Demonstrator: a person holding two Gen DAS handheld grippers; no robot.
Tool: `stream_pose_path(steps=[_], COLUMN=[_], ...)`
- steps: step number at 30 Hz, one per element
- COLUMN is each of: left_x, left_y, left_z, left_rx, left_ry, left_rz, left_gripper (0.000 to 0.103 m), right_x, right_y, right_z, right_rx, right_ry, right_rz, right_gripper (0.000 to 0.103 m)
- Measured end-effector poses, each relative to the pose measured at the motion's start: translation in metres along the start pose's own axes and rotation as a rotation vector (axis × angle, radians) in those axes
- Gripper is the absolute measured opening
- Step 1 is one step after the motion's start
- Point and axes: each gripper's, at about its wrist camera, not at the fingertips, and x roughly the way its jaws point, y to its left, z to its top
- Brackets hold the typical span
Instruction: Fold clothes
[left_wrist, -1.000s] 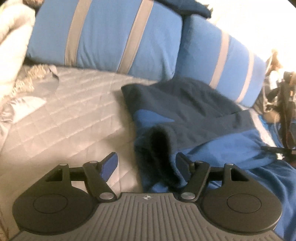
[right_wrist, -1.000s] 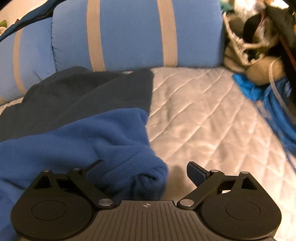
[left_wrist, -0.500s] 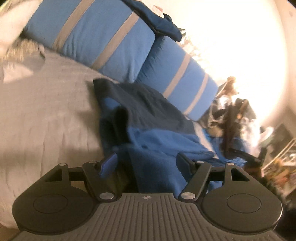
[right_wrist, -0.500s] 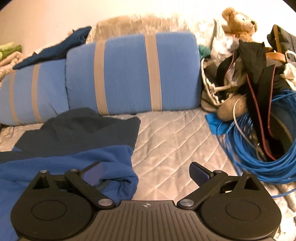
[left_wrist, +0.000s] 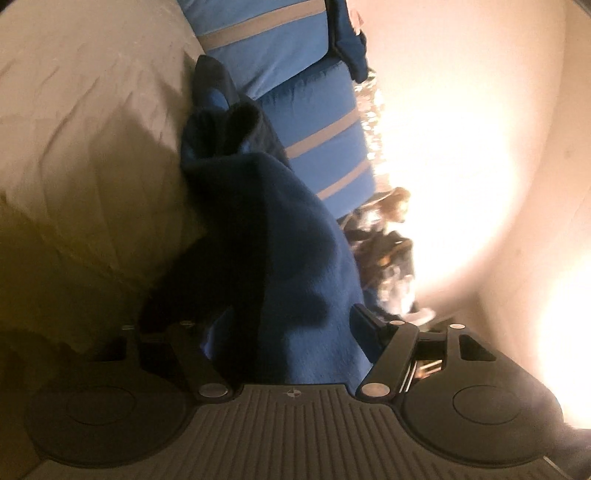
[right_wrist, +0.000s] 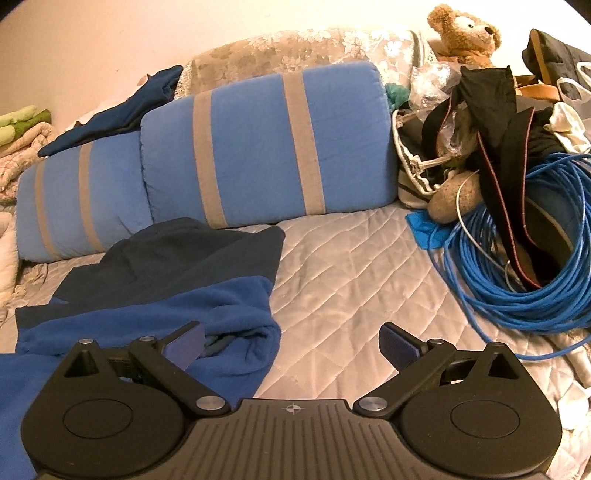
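Observation:
A fleece garment in dark navy and bright blue lies crumpled on the quilted bed cover. In the left wrist view the picture is rolled on its side and the garment fills the gap of my left gripper. Its jaws are closing around a thick bunch of the cloth. The right fingertip sits at the cloth's edge; dark fleece hides the other fingertip. My right gripper hangs open above the bed. Its left fingertip is over the garment's rolled blue edge, and bare quilt shows between the jaws.
Two blue pillows with grey stripes line the back of the bed, with another navy garment on top. At the right lie a coil of blue cable, black straps, bags and a teddy bear. Folded towels sit far left.
The left gripper has rolled sideways and sunk into the garment, its jaws narrowing around the cloth. The right gripper has risen and pulled back off the blue edge, staying open.

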Motion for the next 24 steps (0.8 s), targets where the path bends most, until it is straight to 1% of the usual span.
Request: stream_pose_path(steps=[1, 4, 5, 7, 8, 9, 12, 13, 15, 18, 19, 22, 24], left_x=[-0.002, -0.012, -0.014, -0.017, -0.017, -0.017, -0.017, -0.017, -0.02, -0.028, -0.03, -0.032, -0.033], left_y=[0.001, 0.002, -0.001, -0.009, -0.013, -0.017, -0.028, -0.032, -0.04, -0.051, -0.055, -0.065, -0.069], left_z=[-0.003, -0.013, -0.016, -0.021, -0.023, -0.024, -0.027, -0.027, -0.026, -0.02, -0.017, -0.006, 0.005], left_rx=[-0.018, -0.078, -0.078, -0.067, -0.059, -0.05, -0.019, -0.009, 0.011, 0.025, 0.034, 0.067, 0.083], left_ry=[-0.013, -0.062, -0.071, -0.079, -0.079, -0.079, -0.088, -0.097, -0.134, -0.216, -0.231, -0.253, -0.26], left_rz=[-0.015, -0.068, -0.08, -0.092, -0.094, -0.087, -0.054, -0.043, 0.0, 0.166, 0.203, 0.267, 0.295], left_gripper=[0.053, 0.042, 0.041, 0.034, 0.032, 0.028, 0.019, 0.017, 0.016, 0.014, 0.014, 0.014, 0.014], right_x=[0.0, -0.003, -0.004, -0.007, -0.008, -0.009, -0.011, -0.012, -0.014, -0.02, -0.022, -0.03, -0.036], right_y=[0.0, 0.0, 0.0, -0.001, -0.001, -0.001, -0.004, -0.005, -0.008, -0.012, -0.013, -0.017, -0.02], right_z=[-0.001, -0.002, -0.002, -0.003, -0.003, -0.003, -0.004, -0.004, -0.006, -0.01, -0.011, -0.018, -0.024], right_rx=[0.003, 0.016, 0.018, 0.019, 0.02, 0.021, 0.038, 0.046, 0.061, 0.074, 0.077, 0.088, 0.091], right_ry=[0.0, -0.002, -0.004, -0.005, -0.005, -0.006, -0.008, -0.008, -0.006, 0.001, 0.004, 0.021, 0.038], right_rz=[0.001, 0.01, 0.012, 0.013, 0.014, 0.014, 0.012, 0.013, 0.013, 0.007, 0.007, 0.026, 0.06], right_gripper=[0.1, 0.1, 0.1, 0.1, 0.1, 0.1, 0.1, 0.1, 0.1, 0.1, 0.1, 0.099, 0.099])
